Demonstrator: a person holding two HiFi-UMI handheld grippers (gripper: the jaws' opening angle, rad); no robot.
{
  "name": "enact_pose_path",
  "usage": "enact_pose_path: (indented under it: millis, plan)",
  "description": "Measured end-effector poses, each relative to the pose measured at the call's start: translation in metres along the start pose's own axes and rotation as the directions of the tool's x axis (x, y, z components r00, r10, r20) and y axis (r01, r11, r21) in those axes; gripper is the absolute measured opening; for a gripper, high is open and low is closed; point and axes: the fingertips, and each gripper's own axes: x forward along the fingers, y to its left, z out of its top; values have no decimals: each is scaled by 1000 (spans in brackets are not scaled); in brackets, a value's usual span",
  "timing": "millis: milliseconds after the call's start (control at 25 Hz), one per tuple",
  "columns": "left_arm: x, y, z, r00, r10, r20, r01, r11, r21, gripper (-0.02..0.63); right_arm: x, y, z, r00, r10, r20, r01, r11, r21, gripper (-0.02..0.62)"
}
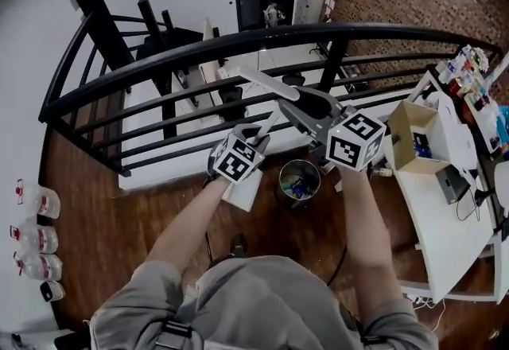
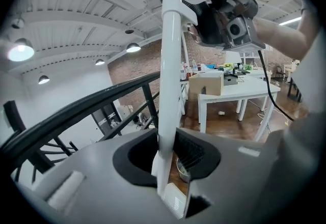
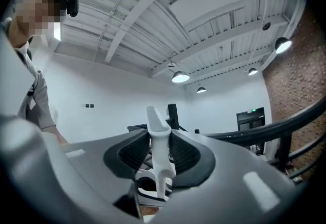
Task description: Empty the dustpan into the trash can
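- The left gripper sits just left of centre in the head view. Its jaws are closed on the lower part of the dustpan's white handle, and the pole stands straight up between the pads in the left gripper view.
- The dustpan hangs right under that gripper as a white slab above the wooden floor. How far it tips is hard to judge from above.
- The trash can stands just beside the dustpan, on its right in the head view. Its round mouth is open and there is already rubbish inside. In the left gripper view its rim shows low down through the gap between the jaws, just right of the pole.
- That is the relation that counts: the dustpan is beside the mouth, not over it. It looks as though it has to go a little to the right of the frame before it is tipped.
- The handle's long axis runs from the dustpan at lower left up and right to the right gripper, above centre. Its jaws pinch the shaped top grip of the handle, and the white end pokes out past them to the upper left.
- So the left gripper is the nearer one to the dustpan and to the can, while the right one steers the far end.
- Beyond both runs the curved black railing, close behind the can.
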Motion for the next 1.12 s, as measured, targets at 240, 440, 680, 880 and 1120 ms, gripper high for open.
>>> enact_pose_path:
  millis: [240,440,680,880,1120]
  plan:
    - [-16,19,-51,1000,10,-19,-12,996,-86,103,69,35,-43,995,60,-84,-61,998,-3,121]
    - [-19,18,-81,1000,-21,-15,18,991,-135,97,97,50,-94,982,84,-171,-82,996,23,120]
    - [-2,7,-108,997,-65,-48,54,980,-191,92,95,39,-129,972,55,-230,-44,997,56,127]
    - [13,11,-131,995,-55,-83,36,977,-208,92,79,36,-146,967,60,-248,-43,997,71,161]
    - [31,15,-169,991,-42,-127,11,972,-234,92,26,10,-165,964,-37,-263,74,989,129,164]
